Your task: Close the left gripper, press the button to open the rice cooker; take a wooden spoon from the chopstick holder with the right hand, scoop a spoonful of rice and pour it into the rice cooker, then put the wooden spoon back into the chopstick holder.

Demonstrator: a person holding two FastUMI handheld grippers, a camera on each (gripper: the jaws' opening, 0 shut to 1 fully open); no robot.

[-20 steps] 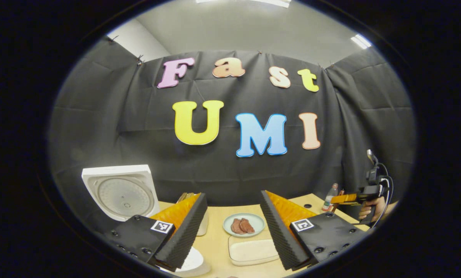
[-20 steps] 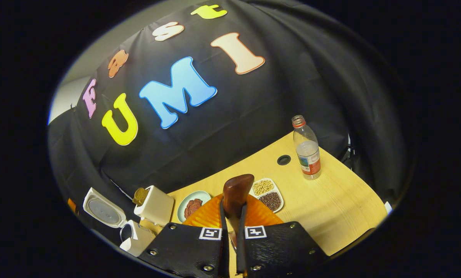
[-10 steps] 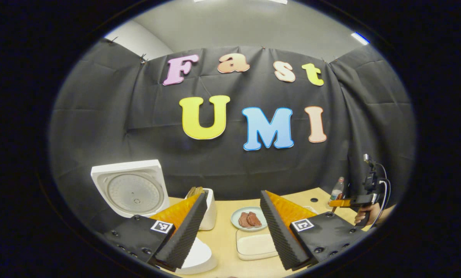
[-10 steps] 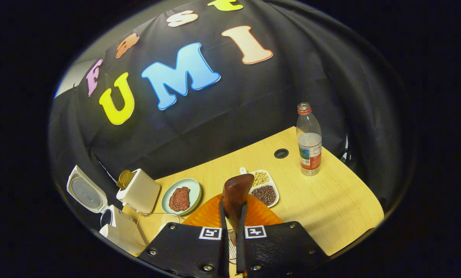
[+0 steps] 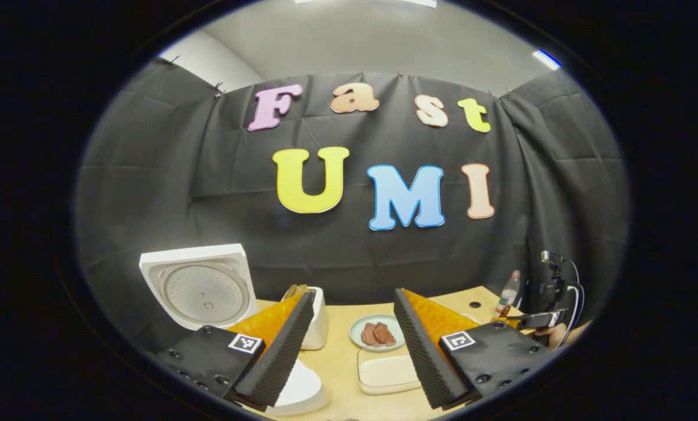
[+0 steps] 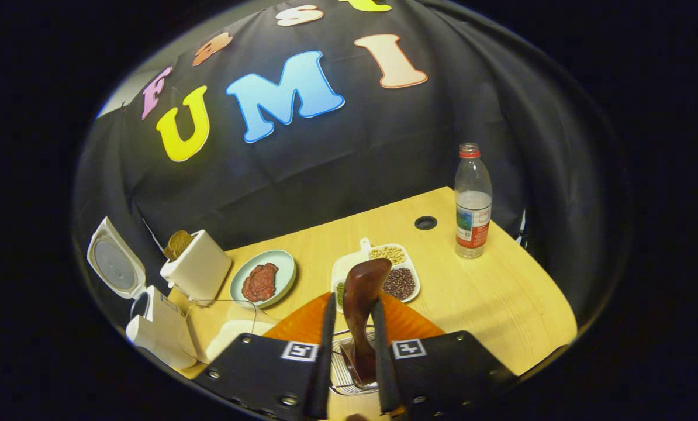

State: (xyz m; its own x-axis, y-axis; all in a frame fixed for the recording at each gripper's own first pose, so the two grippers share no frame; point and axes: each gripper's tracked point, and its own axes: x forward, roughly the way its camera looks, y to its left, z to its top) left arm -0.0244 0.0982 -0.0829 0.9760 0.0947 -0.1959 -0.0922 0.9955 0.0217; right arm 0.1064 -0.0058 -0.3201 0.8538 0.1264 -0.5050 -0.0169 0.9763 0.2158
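- cooker (image 5: 200,286): white lid & body, pale grey round inner plate w/ fine dotted texture
- spoon (image 6: 365,298): dark reddish-brown wood, glossy
- holder (image 6: 355,365): silvery wire mesh
- table (image 6: 501,304): light yellowish wood grain, black round hole
- toaster (image 6: 197,270): cream-white, brown toast in top
- plate (image 6: 282,269): pale green-blue, w/ reddish-brown meat
- divided dish (image 6: 410,292): white; yellow-tan beans, dark brown-red beans, green beans in separate sections
- bottle (image 6: 473,202): clear, red cap, label red/white/green-blue
- flat dish (image 5: 387,374): cream-white
- wall cloth (image 6: 384,146): black
- ceiling (image 5: 372,41): grey-white
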